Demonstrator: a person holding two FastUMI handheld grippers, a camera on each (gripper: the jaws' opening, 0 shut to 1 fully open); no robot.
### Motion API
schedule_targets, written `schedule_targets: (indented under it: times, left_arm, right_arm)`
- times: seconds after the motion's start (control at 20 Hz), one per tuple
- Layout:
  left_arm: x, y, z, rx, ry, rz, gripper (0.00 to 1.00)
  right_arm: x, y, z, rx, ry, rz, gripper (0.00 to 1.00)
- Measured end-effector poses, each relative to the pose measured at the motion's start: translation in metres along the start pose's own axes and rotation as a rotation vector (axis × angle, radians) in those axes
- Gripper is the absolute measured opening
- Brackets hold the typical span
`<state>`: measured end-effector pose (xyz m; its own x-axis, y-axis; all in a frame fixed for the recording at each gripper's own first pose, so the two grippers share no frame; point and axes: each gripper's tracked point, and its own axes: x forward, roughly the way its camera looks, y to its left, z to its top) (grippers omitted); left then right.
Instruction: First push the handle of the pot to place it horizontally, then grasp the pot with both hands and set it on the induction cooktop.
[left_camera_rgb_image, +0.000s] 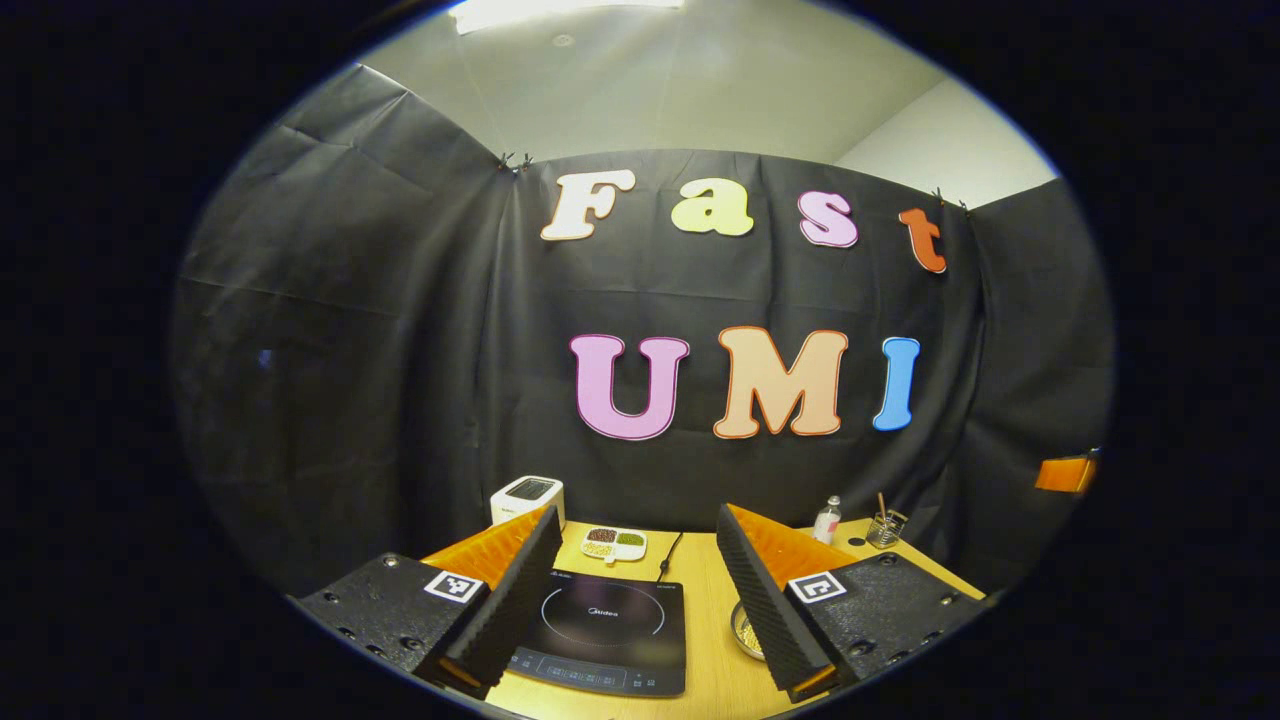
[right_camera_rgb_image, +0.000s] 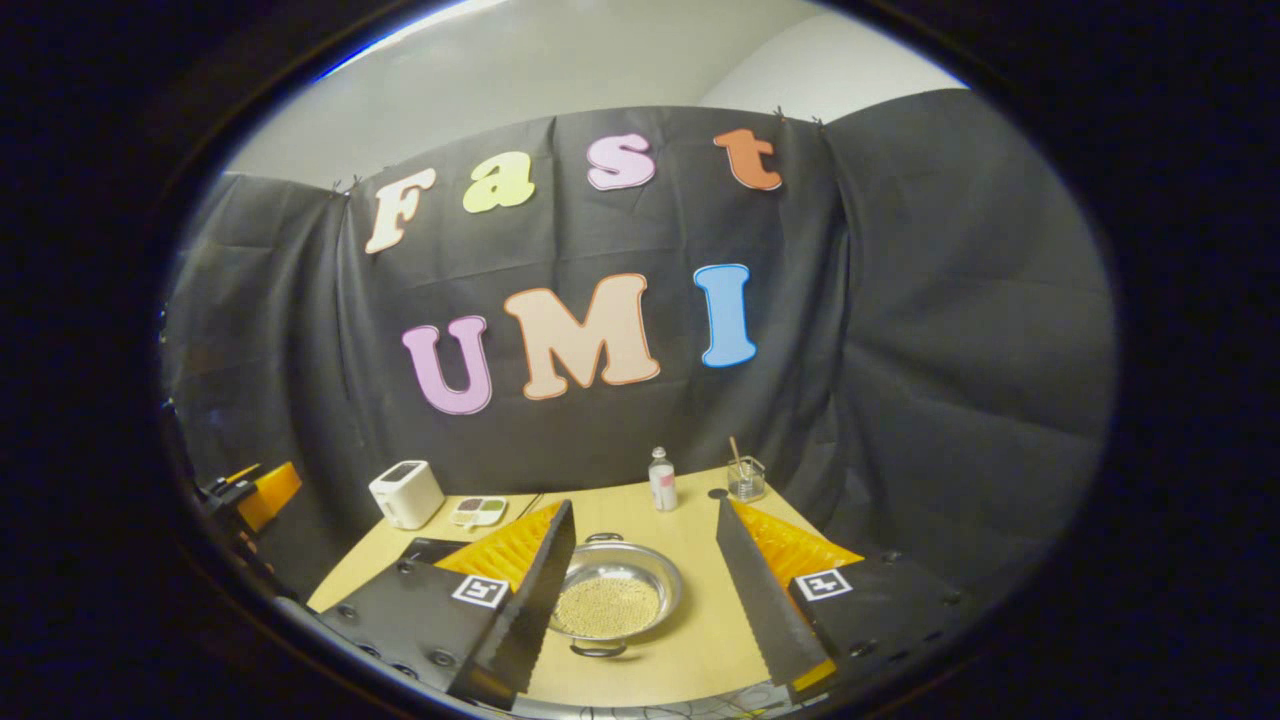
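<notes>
A shallow silver pot (right_camera_rgb_image: 612, 598) holding small pale beads stands on the wooden table (right_camera_rgb_image: 690, 640). One loop handle sits on its far rim (right_camera_rgb_image: 603, 538) and one on its near rim (right_camera_rgb_image: 598, 649). My right gripper (right_camera_rgb_image: 644, 503) is open and hangs above the pot, which lies between its fingers, untouched. The black induction cooktop (left_camera_rgb_image: 605, 625) lies between the fingers of my open left gripper (left_camera_rgb_image: 636, 512), which holds nothing. An edge of the pot (left_camera_rgb_image: 745, 630) peeks out right of the cooktop. A corner of the cooktop (right_camera_rgb_image: 425, 548) lies left of the pot.
At the table's back stand a white toaster (left_camera_rgb_image: 528, 498), a small divided dish of beans (left_camera_rgb_image: 613, 543), a small bottle (right_camera_rgb_image: 661, 480) and a glass with sticks (right_camera_rgb_image: 745, 480). The cooktop's cord (left_camera_rgb_image: 668, 555) runs to the rear. Black cloth walls enclose the table.
</notes>
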<state>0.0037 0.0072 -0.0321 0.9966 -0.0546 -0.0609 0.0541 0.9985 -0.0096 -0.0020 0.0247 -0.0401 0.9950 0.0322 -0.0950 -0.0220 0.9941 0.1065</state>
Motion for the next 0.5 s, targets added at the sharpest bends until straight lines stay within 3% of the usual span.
schedule_targets:
  times: [0.1, 0.25, 0.35, 0.4, 0.5]
  left_arm:
    - [0.001, -0.001, 0.0, 0.0, 0.0, -0.002, 0.92]
    - [0.005, -0.004, -0.002, -0.003, 0.006, -0.008, 0.95]
    - [0.006, -0.005, -0.003, -0.004, 0.009, -0.012, 0.92]
    - [0.006, -0.006, -0.004, -0.003, 0.012, -0.013, 0.95]
    - [0.006, -0.006, -0.006, 0.005, 0.018, -0.014, 0.92]
  right_arm:
    - [0.001, -0.001, 0.0, 0.013, -0.003, 0.001, 0.63]
    - [0.005, -0.005, 0.007, -0.016, -0.022, -0.013, 0.61]
    - [-0.004, 0.001, 0.007, -0.029, -0.023, -0.004, 0.43]
    - [0.002, 0.002, 0.001, -0.033, -0.018, -0.001, 0.27]
    - [0.007, 0.002, 0.003, -0.055, -0.019, -0.005, 0.28]
